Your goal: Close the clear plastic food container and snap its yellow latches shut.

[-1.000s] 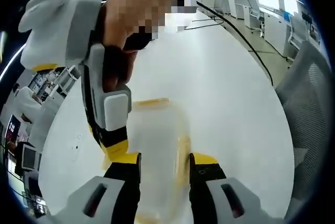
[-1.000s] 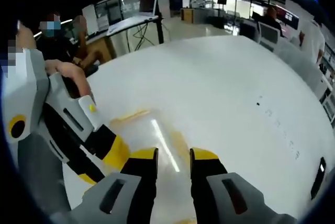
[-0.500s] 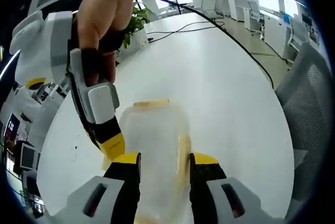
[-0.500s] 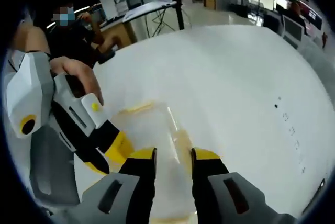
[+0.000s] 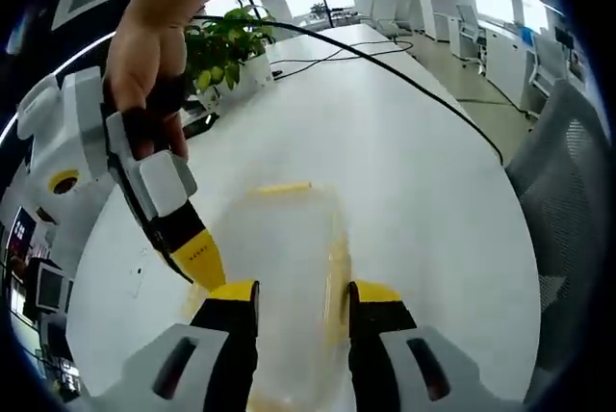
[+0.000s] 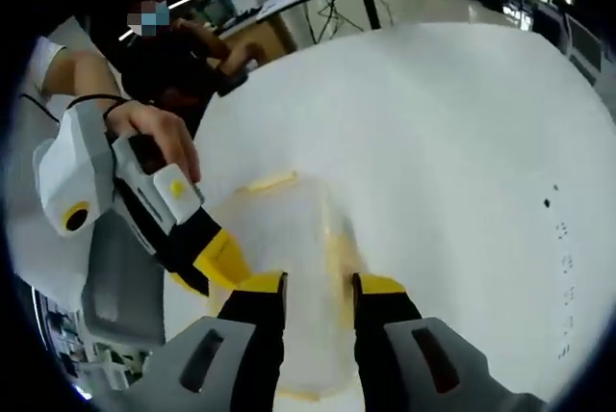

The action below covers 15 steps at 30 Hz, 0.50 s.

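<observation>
- The container (image 5: 289, 268) lies on the white table (image 5: 414, 171), lid down on it, just ahead of both grippers; in the right gripper view it sits the same way (image 6: 289, 268) on the table (image 6: 452, 142).
- Yellow latches show along its edges: one at the far end (image 5: 281, 188), one on the side (image 5: 337, 282) by the left gripper's right jaw. Whether they are snapped down I cannot tell.
- Left gripper (image 5: 302, 298): jaws parted, nothing between them; the container lies under and beyond the gap.
- Right gripper (image 6: 319, 289): jaws likewise apart and empty, tips over the container's near part.
- In the left gripper view the right gripper (image 5: 197, 258) comes in from the upper left, held by a hand (image 5: 144, 65), its yellow tip next to the container's left edge. Contact is unclear.
- In the right gripper view the left gripper (image 6: 217, 258) comes in from the left, held by a hand (image 6: 154, 133), its yellow tip by the container's left side.
- Around: a potted plant (image 5: 226, 41) at the table's far end, a black cable (image 5: 414, 85) running across the table, a mesh chair (image 5: 568, 181) at the right.
- In the right gripper view, a seated person (image 6: 183, 56) beyond the table, desks behind.
</observation>
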Available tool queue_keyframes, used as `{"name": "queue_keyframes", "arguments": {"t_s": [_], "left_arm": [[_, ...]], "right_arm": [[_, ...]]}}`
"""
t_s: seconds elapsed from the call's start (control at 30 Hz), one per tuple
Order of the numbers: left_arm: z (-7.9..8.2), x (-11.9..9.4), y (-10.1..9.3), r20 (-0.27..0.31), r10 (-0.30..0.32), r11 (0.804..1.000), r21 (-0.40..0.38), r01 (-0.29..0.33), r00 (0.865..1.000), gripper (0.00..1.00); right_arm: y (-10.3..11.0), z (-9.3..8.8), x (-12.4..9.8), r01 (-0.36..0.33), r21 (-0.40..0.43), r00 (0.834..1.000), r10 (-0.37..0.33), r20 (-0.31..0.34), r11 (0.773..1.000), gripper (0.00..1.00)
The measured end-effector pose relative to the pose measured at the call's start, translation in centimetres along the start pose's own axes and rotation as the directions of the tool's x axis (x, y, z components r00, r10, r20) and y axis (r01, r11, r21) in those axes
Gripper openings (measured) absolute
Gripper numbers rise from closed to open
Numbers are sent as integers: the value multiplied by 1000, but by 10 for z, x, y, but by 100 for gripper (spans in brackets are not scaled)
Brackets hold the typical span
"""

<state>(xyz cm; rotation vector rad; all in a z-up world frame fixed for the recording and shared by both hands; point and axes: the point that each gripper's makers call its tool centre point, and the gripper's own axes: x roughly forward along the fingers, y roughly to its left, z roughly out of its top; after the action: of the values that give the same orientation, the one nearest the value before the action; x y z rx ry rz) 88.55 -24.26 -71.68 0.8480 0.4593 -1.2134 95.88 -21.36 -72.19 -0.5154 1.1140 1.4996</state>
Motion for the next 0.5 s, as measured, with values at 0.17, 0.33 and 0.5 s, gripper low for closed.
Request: {"name": "queue_keyframes", "arguments": {"t_s": [0.17, 0.33, 0.5], "left_arm": [[1, 0, 1, 0, -3, 1000, -26, 3, 1000, 30], [2, 0, 2, -4, -1, 998, -56, 1, 1000, 30], [0, 1, -1, -47, 9, 998, 70, -5, 999, 31]], "right_arm": [[-6, 0, 0, -48, 6, 999, 48, -11, 999, 25], [-5, -1, 1, -86, 19, 996, 86, -13, 996, 26], [-4, -1, 1, -114, 28, 993, 115, -12, 993, 26]]}}
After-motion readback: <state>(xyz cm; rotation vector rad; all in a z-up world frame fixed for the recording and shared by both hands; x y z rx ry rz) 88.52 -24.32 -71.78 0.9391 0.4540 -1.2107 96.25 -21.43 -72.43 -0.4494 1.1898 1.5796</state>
